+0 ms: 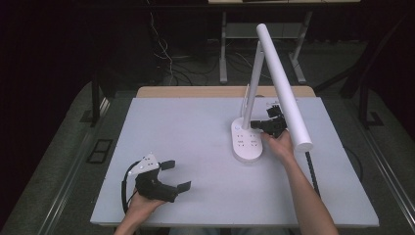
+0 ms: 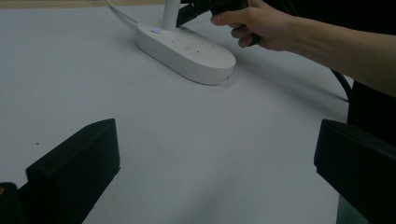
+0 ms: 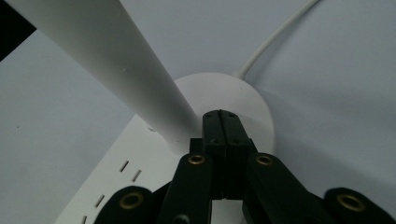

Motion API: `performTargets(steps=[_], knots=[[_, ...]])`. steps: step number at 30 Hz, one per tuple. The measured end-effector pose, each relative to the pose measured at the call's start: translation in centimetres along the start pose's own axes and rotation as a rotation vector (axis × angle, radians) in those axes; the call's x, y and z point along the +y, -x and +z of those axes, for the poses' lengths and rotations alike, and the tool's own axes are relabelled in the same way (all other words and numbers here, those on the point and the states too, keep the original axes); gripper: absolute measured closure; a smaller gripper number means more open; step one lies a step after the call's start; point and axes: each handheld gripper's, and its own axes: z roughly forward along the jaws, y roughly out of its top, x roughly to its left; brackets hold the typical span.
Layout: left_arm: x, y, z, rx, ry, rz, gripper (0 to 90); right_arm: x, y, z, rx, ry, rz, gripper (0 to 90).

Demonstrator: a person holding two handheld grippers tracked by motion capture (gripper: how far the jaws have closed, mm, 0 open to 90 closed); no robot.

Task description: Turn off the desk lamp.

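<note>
Right tool, jaws pressed together and empty, hovers at white plastic desk lamp base, likely pressing its button; left tool rests wide apart.

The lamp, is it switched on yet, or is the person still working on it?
Not lit yet: the lamp head shows no glow. Done so far: the right tongs have reached the base, beside the pole. In hand: those tongs are shut, their tips right over the base, perhaps to press something. The left tongs rest open, apart from it. Left: getting the light on, probably.
</note>
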Motion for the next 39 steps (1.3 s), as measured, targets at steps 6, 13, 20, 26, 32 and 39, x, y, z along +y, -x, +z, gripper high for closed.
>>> performTargets(steps=[6, 13, 20, 26, 32, 39], knots=[[0.0, 0.0, 0.0, 0.002, -0.002, 0.002, 0.0, -0.1, -0.2, 0.0, -0.012, 0.005, -0.003, 90.0], [0.0, -0.1, -0.1, 0.003, 0.000, -0.001, 0.0, -0.1, -0.2, 0.0, -0.015, 0.006, -0.005, 90.0], [0.0, -0.2, 0.0, 0.004, 0.000, -0.006, 0.0, -0.1, 0.0, 0.0, -0.004, 0.002, 0.003, 90.0], [0.0, -0.2, -0.1, 0.006, 0.004, -0.009, 0.0, -0.1, -0.1, -0.2, -0.007, 0.006, 0.003, 90.0], [0.0, -0.2, -0.1, 0.006, 0.003, -0.010, 0.0, 0.0, -0.4, -1.0, -0.018, 0.005, -0.015, 89.9], [0.0, -0.1, -0.1, 0.009, 0.005, -0.010, 0.0, 0.2, -0.7, -2.6, -0.013, 0.022, -0.033, 89.9]])
